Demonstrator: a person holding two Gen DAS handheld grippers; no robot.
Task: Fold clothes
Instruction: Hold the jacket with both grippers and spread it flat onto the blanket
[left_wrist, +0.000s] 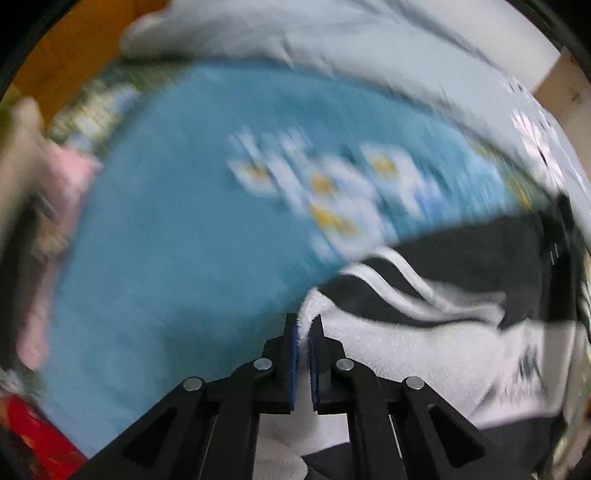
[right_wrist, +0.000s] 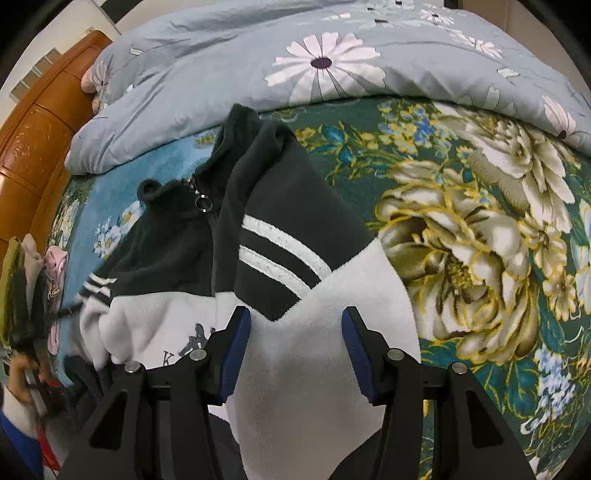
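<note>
A black and white fleece jacket (right_wrist: 291, 221) with white stripes and a zip lies crumpled on the bed. My right gripper (right_wrist: 295, 343) stands open and points down at it. Its blue pads (right_wrist: 236, 347) sit either side of a white fleece panel that spreads wider than the gap. In the blurred left wrist view, my left gripper (left_wrist: 303, 332) is shut on a white folded edge of the jacket (left_wrist: 424, 354), which runs up between the narrow-set pads. The black striped part (left_wrist: 461, 266) lies just beyond.
A floral bedsheet (right_wrist: 461, 240), blue at one side (left_wrist: 184, 258), covers the bed. A grey flowered duvet (right_wrist: 258, 74) is bunched along the far side. A wooden headboard (right_wrist: 37, 147) stands at the left. Pink clothing (right_wrist: 55, 266) and a person's hand (right_wrist: 18, 387) are at the left edge.
</note>
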